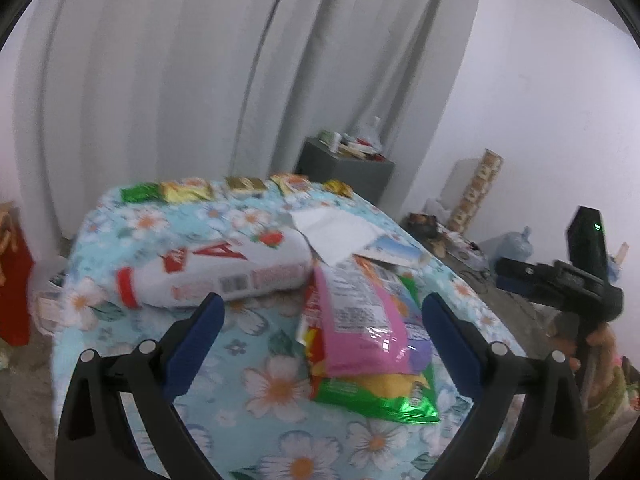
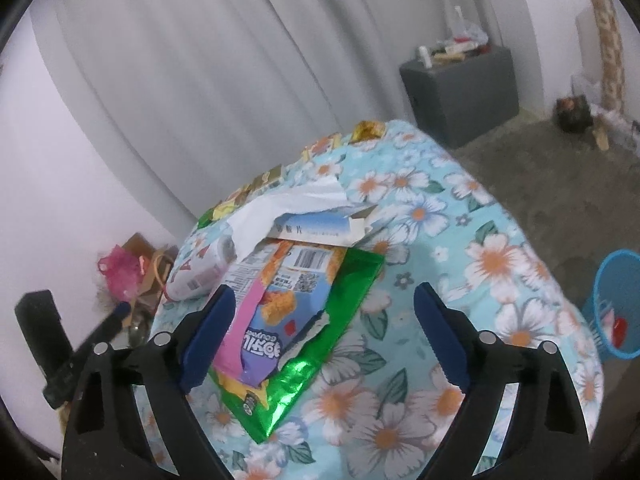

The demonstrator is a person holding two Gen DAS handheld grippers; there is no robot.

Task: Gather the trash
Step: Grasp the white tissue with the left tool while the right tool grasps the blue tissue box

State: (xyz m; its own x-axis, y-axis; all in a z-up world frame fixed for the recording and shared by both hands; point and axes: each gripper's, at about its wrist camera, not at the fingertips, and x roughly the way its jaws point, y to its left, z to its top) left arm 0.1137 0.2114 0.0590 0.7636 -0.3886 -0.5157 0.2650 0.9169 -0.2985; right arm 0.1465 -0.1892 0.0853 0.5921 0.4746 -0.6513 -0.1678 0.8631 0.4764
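Hovering wide open and empty, the left gripper (image 1: 320, 322) and right gripper (image 2: 324, 316) are facing the snack wrappers (image 2: 296, 320) stacked on the counter (image 2: 500, 264). Pinching only the top slippery wrapper risks scattering the rest before reaching the blue bin (image 2: 618, 304).

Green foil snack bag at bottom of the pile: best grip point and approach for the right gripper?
Likely its near corner. The green foil bag lies flat on the floral tablecloth, pink bag stacked over its left half; the right and near edges are bare. Bring the open right gripper in low from the near-right side, one finger sliding under the crinkled edge.
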